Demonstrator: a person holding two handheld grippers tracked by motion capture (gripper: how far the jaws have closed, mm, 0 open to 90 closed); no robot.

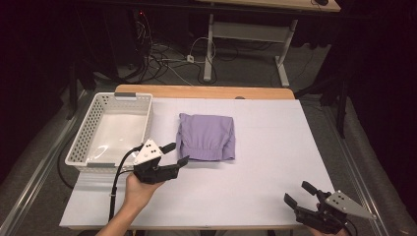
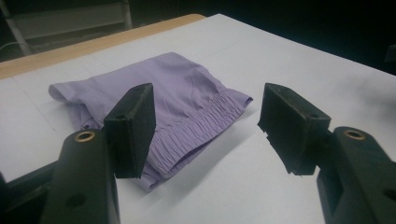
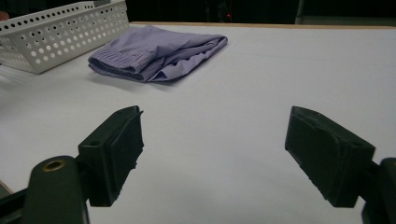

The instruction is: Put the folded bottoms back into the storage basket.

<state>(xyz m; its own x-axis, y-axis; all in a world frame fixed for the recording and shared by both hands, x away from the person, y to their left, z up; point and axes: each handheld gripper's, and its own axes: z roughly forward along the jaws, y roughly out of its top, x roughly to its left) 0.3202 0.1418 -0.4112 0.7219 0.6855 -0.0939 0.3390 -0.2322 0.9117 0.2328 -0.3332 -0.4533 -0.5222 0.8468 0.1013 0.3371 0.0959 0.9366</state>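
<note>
We carry two matte black grippers. The left gripper (image 1: 176, 154) bears a white three-cornered plate with dark dots and a black cable; the right gripper (image 1: 299, 193) bears a grey plate. Each jaw ends in a rectangular black pad (image 2: 134, 126) behind a brass-ringed pivot hole (image 2: 84, 136). Our forearm is unsleeved.

Folded lilac shorts (image 1: 207, 136) lie flat mid-table; elastic waistband faces the near edge.

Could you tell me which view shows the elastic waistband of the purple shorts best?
The left gripper view: the waistband lies close, its gathered ribbing sharp between the open jaws. The high view shows the shorts whole but the band small. The right gripper view shows it farther off, at a low angle.
</note>
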